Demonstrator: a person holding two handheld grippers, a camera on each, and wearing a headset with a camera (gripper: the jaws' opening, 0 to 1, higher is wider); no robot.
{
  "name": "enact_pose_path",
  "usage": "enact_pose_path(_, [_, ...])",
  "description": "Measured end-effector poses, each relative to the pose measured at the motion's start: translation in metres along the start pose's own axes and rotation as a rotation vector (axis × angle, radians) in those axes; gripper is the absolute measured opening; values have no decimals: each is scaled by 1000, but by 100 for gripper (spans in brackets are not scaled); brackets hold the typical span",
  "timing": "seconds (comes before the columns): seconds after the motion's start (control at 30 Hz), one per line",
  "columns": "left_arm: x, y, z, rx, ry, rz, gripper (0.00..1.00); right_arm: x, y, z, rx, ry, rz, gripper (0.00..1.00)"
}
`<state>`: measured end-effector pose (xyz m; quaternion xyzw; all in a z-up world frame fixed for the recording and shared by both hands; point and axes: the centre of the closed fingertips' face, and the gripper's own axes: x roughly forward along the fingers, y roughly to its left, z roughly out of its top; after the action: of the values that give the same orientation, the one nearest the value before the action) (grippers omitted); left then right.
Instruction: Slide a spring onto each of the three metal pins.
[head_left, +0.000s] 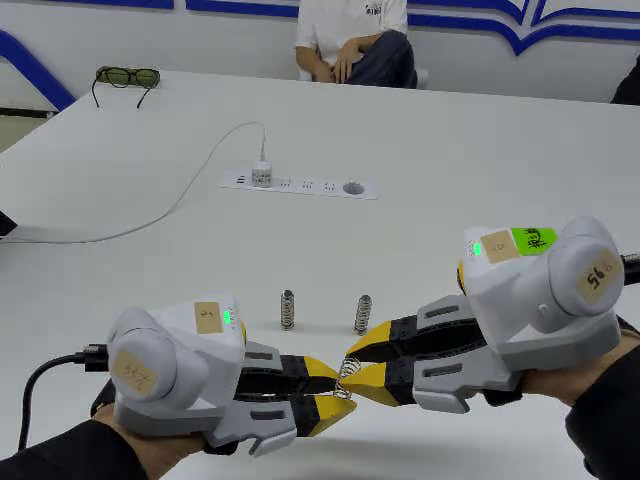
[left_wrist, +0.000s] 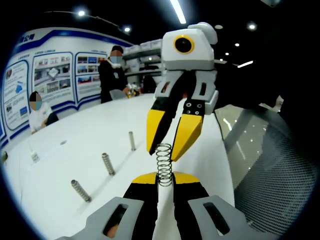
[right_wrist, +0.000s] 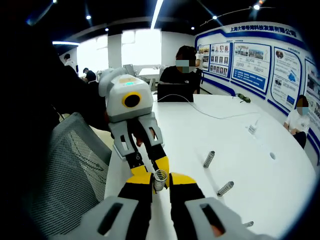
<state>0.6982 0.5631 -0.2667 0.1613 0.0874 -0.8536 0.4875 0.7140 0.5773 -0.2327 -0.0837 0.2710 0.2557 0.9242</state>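
A loose steel spring (head_left: 347, 375) hangs between both grippers above the white table (head_left: 450, 200). My left gripper (head_left: 345, 388) is shut on its lower end; in the left gripper view the spring (left_wrist: 164, 162) rises straight from those jaws (left_wrist: 161, 179). My right gripper (head_left: 348, 365) faces it, and its yellow tips (left_wrist: 164, 154) bracket the spring's top with a small gap on one side. Two pins carry springs (head_left: 288, 309) (head_left: 362, 314). A third pin (left_wrist: 132, 140) stands bare beyond them.
A white power strip (head_left: 300, 185) with a plugged cable lies mid-table. Dark glasses (head_left: 127, 76) rest at the far left. A person (head_left: 350, 40) sits at the far edge. A mesh chair (left_wrist: 275, 165) stands beside the table.
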Motion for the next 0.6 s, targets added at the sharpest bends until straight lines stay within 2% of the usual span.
enact_pose_path(0.6, [1,2,5,-6,-15,10,10,4,0,4,21,-25,0,12])
